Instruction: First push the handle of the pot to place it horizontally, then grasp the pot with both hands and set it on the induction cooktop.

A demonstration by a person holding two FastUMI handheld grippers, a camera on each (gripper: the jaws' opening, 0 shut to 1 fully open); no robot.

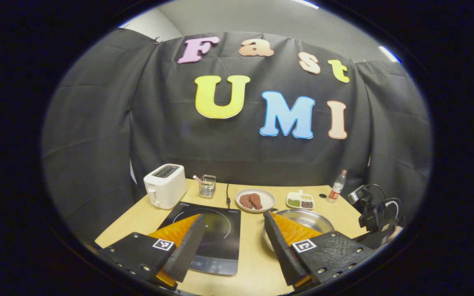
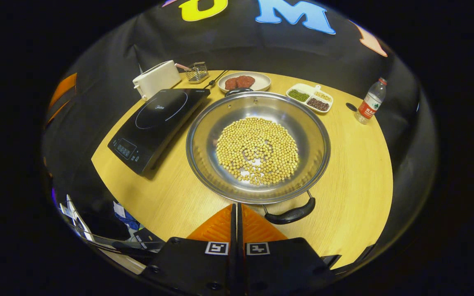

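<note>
The pot (image 2: pixel 257 146), full of soybeans (image 2: pixel 257 150), sits on the table (image 2: pixel 356 176) just beside the induction cooktop (image 2: pixel 159 123). Its near handle (image 2: pixel 290 213) is close to the right claw (image 2: pixel 235 209), which is pressed closed and holds nothing. The left claw (image 1: pixel 233 222) is wide open, above the table, also holding nothing.

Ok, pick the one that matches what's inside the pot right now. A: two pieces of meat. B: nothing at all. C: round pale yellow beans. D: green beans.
C: in the right gripper view the pot holds a layer of round pale yellow beans spread over its bottom, while the meat sits on a separate plate behind it.
</note>
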